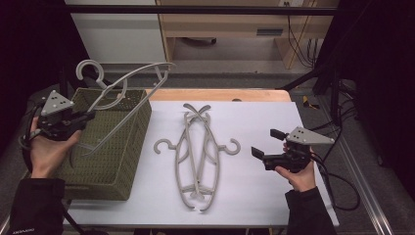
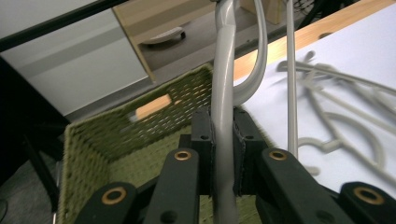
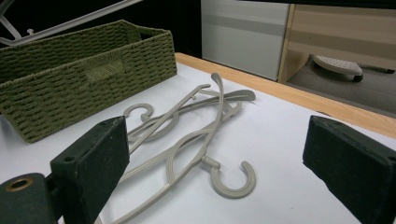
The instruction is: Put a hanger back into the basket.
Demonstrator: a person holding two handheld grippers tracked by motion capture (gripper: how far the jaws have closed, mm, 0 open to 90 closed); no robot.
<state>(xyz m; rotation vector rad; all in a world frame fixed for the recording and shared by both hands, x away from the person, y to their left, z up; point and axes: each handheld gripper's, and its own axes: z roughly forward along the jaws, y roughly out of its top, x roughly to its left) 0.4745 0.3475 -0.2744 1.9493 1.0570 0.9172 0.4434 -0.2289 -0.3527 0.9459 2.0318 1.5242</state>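
Grey plastic hanger (image 1: 128, 84) hangs above the green woven basket (image 1: 128, 147), clamped in the left tongs (image 2: 223, 140), not yet lowered in. Two hangers (image 1: 198, 155) lie beside the basket; right tongs (image 1: 265, 143) gape empty.

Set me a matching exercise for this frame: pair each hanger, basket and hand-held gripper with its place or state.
1. left hand-held gripper
2. right hand-held gripper
3. green woven basket
4. two hangers

a. crossed on the white table
b. open, holding nothing
c. at the table's left side
d. shut on a grey hanger above the basket

Pairs: 1-d, 2-b, 3-c, 4-a
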